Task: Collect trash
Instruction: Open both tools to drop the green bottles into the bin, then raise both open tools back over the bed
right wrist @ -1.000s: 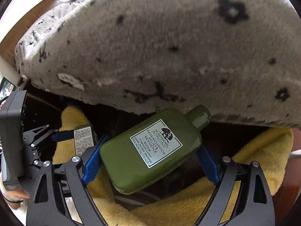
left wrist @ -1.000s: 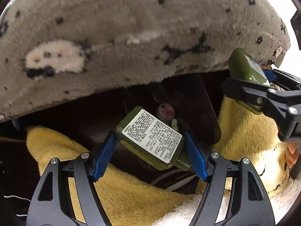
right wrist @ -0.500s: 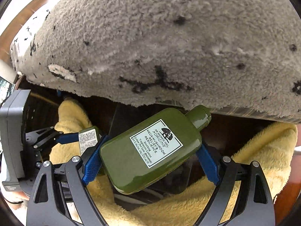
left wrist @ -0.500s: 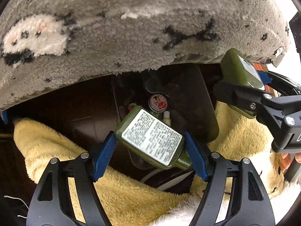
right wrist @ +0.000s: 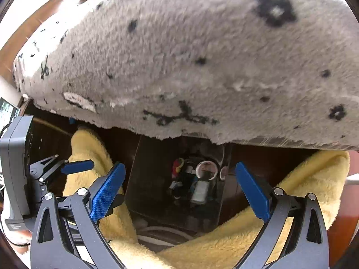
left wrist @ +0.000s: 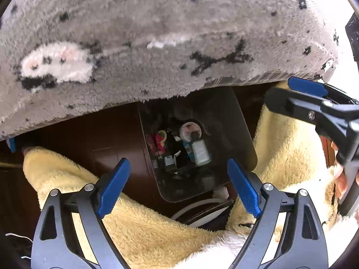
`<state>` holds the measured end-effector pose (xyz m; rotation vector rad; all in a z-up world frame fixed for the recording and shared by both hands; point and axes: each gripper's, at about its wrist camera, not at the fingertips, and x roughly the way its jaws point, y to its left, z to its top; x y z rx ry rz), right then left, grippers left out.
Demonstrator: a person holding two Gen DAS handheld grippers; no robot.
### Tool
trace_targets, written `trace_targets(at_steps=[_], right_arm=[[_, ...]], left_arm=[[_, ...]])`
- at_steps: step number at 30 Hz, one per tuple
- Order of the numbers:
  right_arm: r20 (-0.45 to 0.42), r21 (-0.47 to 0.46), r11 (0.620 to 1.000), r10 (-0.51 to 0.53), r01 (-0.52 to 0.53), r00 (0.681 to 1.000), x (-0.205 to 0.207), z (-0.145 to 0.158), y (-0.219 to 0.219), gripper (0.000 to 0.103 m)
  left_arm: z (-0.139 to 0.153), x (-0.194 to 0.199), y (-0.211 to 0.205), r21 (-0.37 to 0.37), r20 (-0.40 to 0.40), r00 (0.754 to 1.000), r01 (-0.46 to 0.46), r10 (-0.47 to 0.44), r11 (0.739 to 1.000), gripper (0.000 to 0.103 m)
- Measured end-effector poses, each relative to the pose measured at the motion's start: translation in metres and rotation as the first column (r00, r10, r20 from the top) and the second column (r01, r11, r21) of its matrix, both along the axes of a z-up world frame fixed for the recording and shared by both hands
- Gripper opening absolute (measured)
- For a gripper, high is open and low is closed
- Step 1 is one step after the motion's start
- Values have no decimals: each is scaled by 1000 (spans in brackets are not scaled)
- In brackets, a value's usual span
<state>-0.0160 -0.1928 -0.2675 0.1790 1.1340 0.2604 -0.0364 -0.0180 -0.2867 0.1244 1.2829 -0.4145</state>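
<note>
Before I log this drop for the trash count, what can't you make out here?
- Bin far rim: hidden by the grey blanket, both views.
- Trash in the bin: too small and dark to identify.
- Right gripper: only one blue finger visible in the left view.

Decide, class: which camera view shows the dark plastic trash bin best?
The left wrist view: the dark plastic trash bin shows most of its rim and contents. In the right wrist view the bin lies partly under the grey fluffy blanket.
</note>
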Motion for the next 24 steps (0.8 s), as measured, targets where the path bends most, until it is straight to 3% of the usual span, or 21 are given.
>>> trace_targets(at_steps=[10, 24], right_arm=[[188, -147, 986, -52, 80, 981, -6, 55, -17, 99], [393, -198, 970, -52, 139, 918, 23, 132, -27, 99]], left_arm=[[55, -2, 8, -22, 139, 990, 4, -1, 1000, 86], [138, 35, 29, -19, 355, 933, -54, 57, 998, 89]])
